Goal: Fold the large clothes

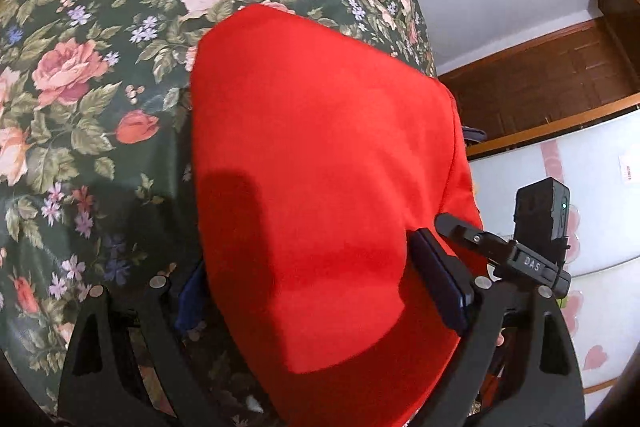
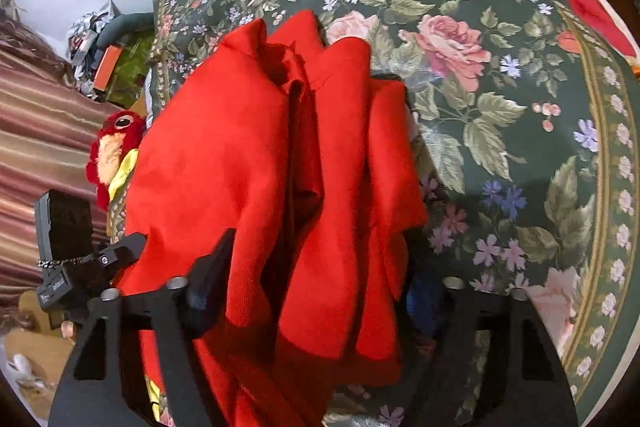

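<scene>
In the left wrist view, a bright red knit garment (image 1: 320,167) fills the centre of the frame and runs down to the bottom edge, lying smooth over a dark green bedspread printed with pink roses and small lilac flowers (image 1: 88,75). The left gripper (image 1: 316,291) sits at the bottom of the frame with the red cloth passing between its black fingers (image 1: 438,283); the fingers stand wide apart on either side of the fabric, and whether they pinch it cannot be told. A small black box with a green light (image 1: 542,215) is mounted at the lower right, and a brown wooden cabinet (image 1: 560,79) stands against the white wall at the right of the frame.

In the right wrist view, the same red garment (image 2: 260,167) is bunched into deep lengthwise folds through the middle of the frame, resting on the floral bedspread (image 2: 500,99). The right gripper (image 2: 316,303) is at the bottom, its fingers (image 2: 208,279) set wide with the gathered cloth draped between them; a firm hold cannot be confirmed. A red plush parrot with a yellow cheek (image 2: 114,151) lies at the left edge, beside a striped brown fabric (image 2: 40,131).
</scene>
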Motion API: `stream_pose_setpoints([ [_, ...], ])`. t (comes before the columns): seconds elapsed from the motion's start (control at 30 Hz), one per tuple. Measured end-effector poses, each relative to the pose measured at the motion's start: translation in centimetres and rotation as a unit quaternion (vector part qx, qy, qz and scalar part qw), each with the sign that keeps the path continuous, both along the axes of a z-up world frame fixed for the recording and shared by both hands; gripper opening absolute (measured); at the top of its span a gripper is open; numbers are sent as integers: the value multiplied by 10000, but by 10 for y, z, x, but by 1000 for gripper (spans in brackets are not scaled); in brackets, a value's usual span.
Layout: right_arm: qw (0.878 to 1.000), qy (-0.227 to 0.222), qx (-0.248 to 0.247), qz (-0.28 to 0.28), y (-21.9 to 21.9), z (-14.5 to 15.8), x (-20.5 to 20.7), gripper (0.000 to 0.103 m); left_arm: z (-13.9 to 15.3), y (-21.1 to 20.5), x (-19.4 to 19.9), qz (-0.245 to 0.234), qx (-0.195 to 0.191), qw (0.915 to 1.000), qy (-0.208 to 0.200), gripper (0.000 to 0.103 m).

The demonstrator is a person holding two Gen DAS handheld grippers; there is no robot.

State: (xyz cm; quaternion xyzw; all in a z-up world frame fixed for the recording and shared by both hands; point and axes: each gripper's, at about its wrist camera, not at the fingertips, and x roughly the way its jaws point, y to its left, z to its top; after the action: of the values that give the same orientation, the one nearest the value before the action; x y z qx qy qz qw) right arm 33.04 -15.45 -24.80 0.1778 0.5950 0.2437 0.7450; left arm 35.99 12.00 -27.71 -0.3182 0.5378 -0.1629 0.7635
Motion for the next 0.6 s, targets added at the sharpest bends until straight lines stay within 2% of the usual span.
stream_pose_setpoints([
  [0.07,10000,-14,12,12,0,2,1,53,4,-2,1,-44,60,10000,-44,86],
  [0.13,9998,-158,-61,96,4,9,-1,37,9,-2,1,-74,149,9998,-117,75],
  [0.2,9994,-295,-107,167,9,18,-3,29,15,-1,0,-106,185,9995,-249,63],
  [0.23,9991,-364,-119,186,12,22,-3,27,19,0,-1,-125,162,9992,-340,57],
  [0.33,9979,-565,-135,273,23,37,-7,25,32,4,-7,-146,154,9983,-542,46],
  [0.6,9903,-1273,-104,550,94,84,-5,25,85,44,-19,107,611,9904,-1231,42],
])
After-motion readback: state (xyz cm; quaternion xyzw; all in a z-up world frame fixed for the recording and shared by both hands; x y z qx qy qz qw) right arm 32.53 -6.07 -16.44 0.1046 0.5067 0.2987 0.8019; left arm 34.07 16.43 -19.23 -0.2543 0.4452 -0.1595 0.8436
